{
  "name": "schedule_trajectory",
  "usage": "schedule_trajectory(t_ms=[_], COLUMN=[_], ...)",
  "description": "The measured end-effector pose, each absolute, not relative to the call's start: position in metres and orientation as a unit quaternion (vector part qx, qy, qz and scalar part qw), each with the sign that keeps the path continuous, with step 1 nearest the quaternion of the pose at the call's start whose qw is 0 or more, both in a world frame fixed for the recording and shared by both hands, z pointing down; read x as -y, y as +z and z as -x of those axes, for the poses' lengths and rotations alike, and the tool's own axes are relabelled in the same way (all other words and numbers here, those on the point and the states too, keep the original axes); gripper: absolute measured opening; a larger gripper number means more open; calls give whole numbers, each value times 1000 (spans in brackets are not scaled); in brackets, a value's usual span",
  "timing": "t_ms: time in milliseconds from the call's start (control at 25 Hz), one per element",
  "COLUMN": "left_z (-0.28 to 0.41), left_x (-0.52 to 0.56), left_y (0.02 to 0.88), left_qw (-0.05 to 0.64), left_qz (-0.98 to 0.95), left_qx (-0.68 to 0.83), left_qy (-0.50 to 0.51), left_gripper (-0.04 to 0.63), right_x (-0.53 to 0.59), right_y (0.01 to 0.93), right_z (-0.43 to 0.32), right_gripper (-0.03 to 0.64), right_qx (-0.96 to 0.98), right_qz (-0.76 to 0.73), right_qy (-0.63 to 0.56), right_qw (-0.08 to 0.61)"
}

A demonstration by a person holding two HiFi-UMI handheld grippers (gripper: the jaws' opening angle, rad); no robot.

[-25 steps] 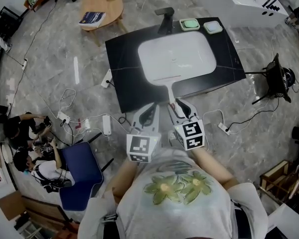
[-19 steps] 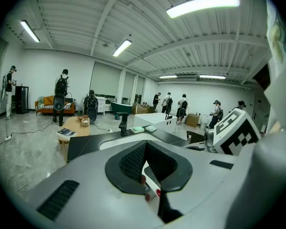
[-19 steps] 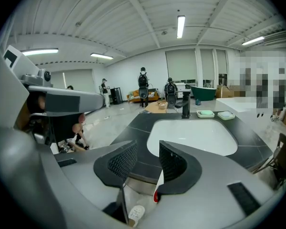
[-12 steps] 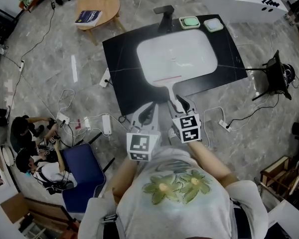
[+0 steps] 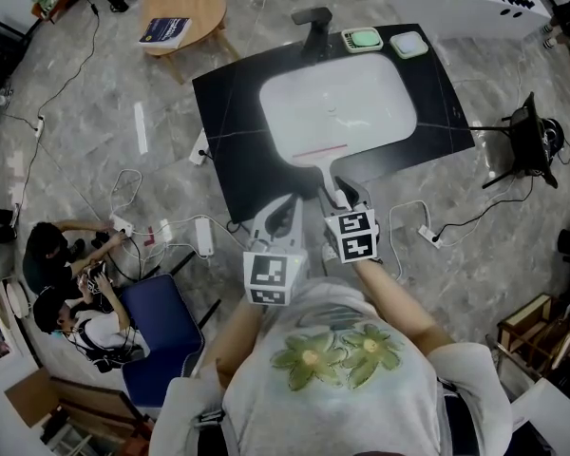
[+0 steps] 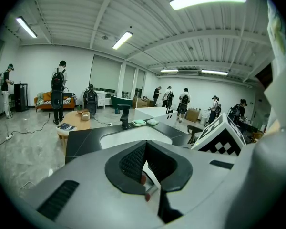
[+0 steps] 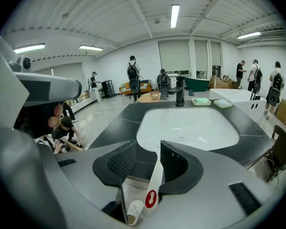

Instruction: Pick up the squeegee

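The squeegee [image 5: 326, 172] lies on the black counter [image 5: 236, 112], its red-edged blade along the near rim of the white sink [image 5: 361, 93] and its white handle pointing back at me. My right gripper [image 5: 343, 200] is over that handle. In the right gripper view the handle [image 7: 155, 178] runs between the jaws of the right gripper [image 7: 148, 149], close to the right pad, with a gap to the left pad. These jaws have just been opening and stand open. My left gripper [image 5: 283, 213] hovers just left of the handle; in its own view the left gripper [image 6: 144, 147] has its tips together.
A black faucet [image 5: 313, 22] and two small dishes [image 5: 361, 42] stand at the counter's far edge. Cables and power strips [image 5: 201, 238] lie on the floor. There is a blue chair [image 5: 157, 326], people crouching at left [image 5: 52, 274], a round wooden table [image 5: 185, 3] and a black stand [image 5: 530, 148].
Both grippers have come forward and down toward the counter's near edge, the right one more. The right gripper's cube now sits closer to the squeegee's handle.
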State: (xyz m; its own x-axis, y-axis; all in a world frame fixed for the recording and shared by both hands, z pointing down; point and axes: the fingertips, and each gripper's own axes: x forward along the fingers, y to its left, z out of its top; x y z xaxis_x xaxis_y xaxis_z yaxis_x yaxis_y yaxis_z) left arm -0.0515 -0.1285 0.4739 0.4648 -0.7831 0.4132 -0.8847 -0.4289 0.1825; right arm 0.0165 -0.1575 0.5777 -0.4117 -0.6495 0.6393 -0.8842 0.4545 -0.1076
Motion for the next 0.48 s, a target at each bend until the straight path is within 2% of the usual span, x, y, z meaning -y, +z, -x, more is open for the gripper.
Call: schedule_trajectory(t_ms=[480], left_z=[56], left_x=[130], left_y=[487], left_qw=[206], left_qz=[-829], left_qx=[499], left_qy=[148], left_gripper=[9], right_x=[165], right_y=[618], right_z=[-17], right_gripper=[137], right_qx=[790], right_qz=[-473], right_qy=[246], right_qw=[302])
